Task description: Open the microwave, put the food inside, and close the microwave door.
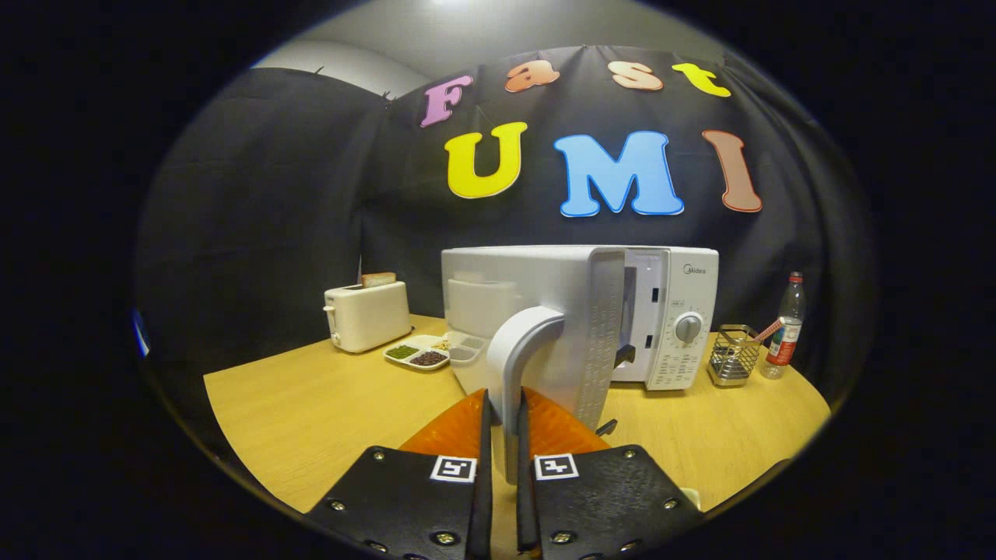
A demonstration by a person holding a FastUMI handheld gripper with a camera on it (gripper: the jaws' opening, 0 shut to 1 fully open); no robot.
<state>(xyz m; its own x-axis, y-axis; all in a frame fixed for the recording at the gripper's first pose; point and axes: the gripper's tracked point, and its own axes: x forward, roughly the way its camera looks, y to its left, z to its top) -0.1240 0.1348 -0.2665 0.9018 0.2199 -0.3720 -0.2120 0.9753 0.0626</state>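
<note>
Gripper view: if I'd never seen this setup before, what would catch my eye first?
First, the white microwave on the wooden table, its door swung wide open toward the camera. The tongs are shut on the door handle, which stands between the two fingers. Beyond, left of the microwave, sit a divided food tray and a white toaster with bread in it.

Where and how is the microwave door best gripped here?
By the door handle, from the front, fingers either side. It is an upright bar arching off the open microwave door, leaving room around it. The hand-held gripper already has it between its fingers.
</note>
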